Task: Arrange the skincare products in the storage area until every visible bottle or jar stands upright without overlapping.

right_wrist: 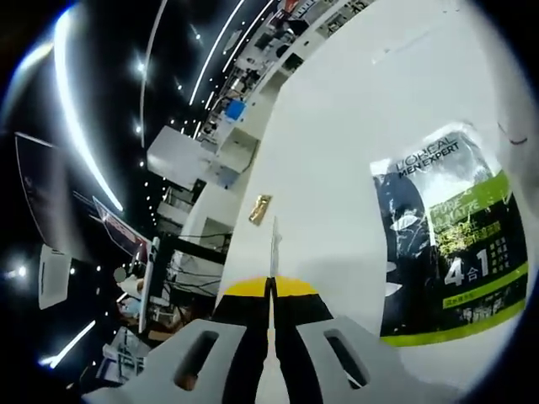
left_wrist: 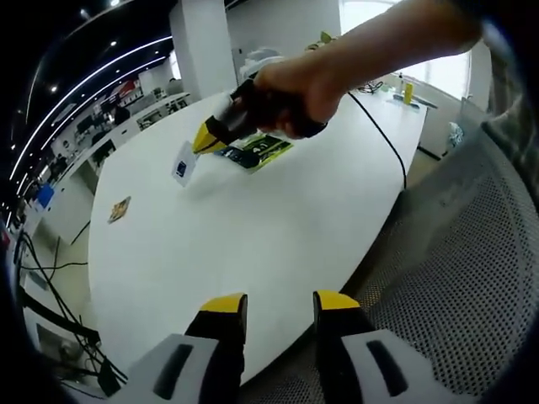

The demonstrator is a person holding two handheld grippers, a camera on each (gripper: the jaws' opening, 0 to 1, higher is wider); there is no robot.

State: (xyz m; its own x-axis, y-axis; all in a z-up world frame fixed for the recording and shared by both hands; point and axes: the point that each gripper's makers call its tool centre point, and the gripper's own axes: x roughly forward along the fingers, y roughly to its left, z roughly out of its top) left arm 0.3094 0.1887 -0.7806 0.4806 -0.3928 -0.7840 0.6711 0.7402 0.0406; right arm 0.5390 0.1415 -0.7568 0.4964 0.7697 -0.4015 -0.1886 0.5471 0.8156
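A dark and green L'Oreal Men Expert package (left_wrist: 257,151) (right_wrist: 446,252) lies flat on the white table (left_wrist: 253,244). A person's hand holds my right gripper (left_wrist: 206,137) just left of the package, shut on a thin white card (left_wrist: 184,164) with a blue mark. In the right gripper view that card (right_wrist: 274,240) shows edge-on, pinched between the closed yellow tips of the right gripper (right_wrist: 271,286). My left gripper (left_wrist: 278,305) hovers open over the table's near edge, with nothing between its jaws.
A small gold sachet (left_wrist: 120,209) (right_wrist: 260,209) lies towards the table's far left side. A black cable (left_wrist: 387,135) runs across the table's right part. A grey mesh chair (left_wrist: 455,269) stands at the right. Desks and shelves stand beyond the table.
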